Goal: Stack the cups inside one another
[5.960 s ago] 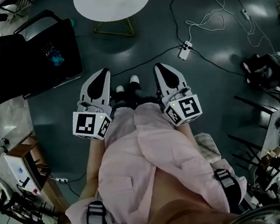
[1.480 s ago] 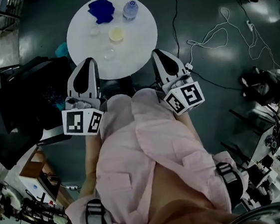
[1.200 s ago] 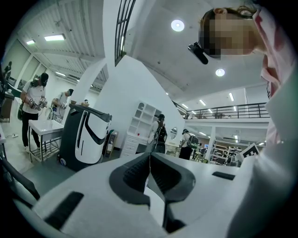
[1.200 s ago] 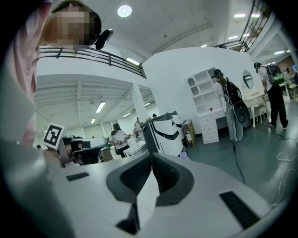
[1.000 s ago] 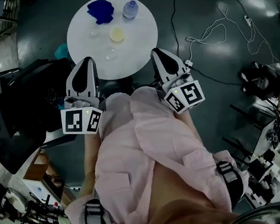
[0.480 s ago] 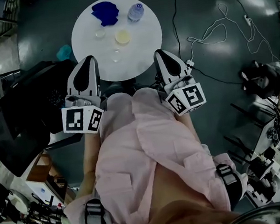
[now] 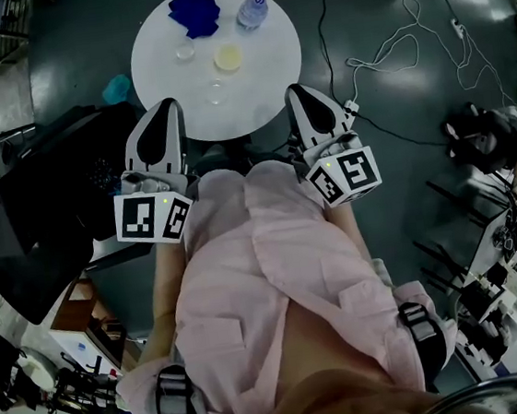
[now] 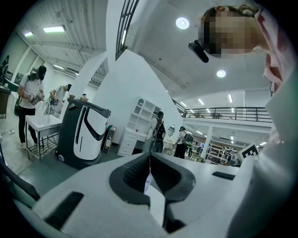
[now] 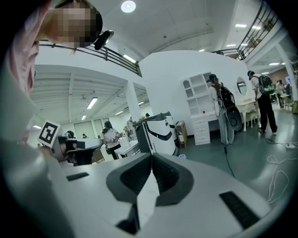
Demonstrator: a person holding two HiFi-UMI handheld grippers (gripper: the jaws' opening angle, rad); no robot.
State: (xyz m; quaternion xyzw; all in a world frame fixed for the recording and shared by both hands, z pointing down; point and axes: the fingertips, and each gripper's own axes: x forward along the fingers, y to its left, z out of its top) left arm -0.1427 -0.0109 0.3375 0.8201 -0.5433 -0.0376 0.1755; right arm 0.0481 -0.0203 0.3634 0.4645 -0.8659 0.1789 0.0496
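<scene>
At the head view's lower middle is the person's pink smock [image 7: 271,321]. Just above it, at mid-frame, the left gripper [image 7: 166,110] and the right gripper [image 7: 300,96] sit side by side, each with its jaws pressed together on nothing, their tips at the near edge of the round white table [image 7: 271,70]. On that table, at upper centre, three cups stand apart: the near clear cup [image 7: 216,92], the yellow cup [image 7: 228,58] beyond it and the far clear cup [image 7: 185,50] to the left, with a blue cloth [image 7: 194,11] and a bottle [image 7: 252,10] farthest back.
</scene>
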